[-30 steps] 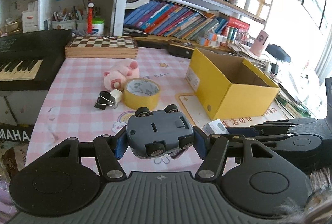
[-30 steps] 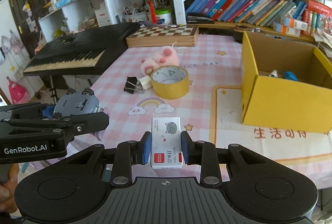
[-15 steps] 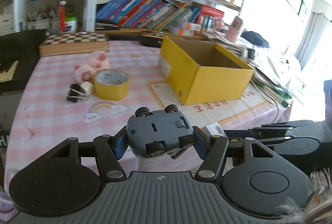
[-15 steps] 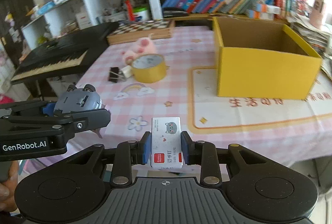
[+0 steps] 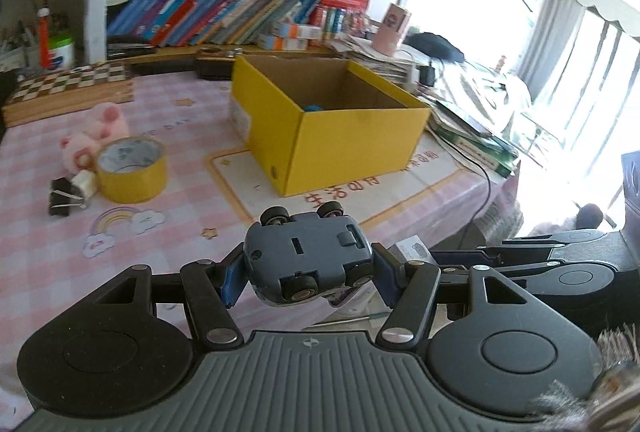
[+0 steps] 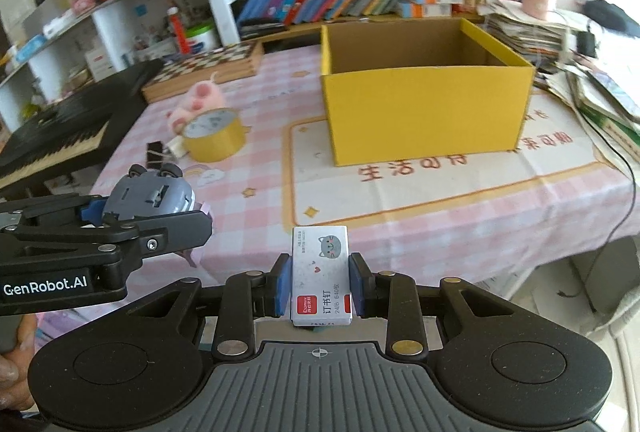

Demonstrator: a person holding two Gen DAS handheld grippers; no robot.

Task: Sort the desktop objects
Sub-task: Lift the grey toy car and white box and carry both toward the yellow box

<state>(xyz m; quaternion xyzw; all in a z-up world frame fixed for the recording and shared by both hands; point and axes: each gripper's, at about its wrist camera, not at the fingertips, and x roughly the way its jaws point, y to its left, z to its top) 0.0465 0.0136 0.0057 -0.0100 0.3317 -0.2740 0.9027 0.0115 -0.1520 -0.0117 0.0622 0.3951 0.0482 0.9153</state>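
My left gripper [image 5: 308,268] clamps the toy car [image 5: 306,256], my right gripper [image 6: 320,284] the staple box [image 6: 321,274]; the yellow box [image 6: 424,108] lies ahead, far-right, nearer my right.

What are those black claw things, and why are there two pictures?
Each claw is a hand-held gripper with a camera looking along its fingers, so each picture is one gripper's view. A person holds one in each hand. The left gripper pinches an upside-down grey toy car. The right gripper pinches a small box of staples. On the pink checked tablecloth sit a yellow cardboard box, a yellow tape roll, a pink plush toy, a black binder clip and a chessboard.
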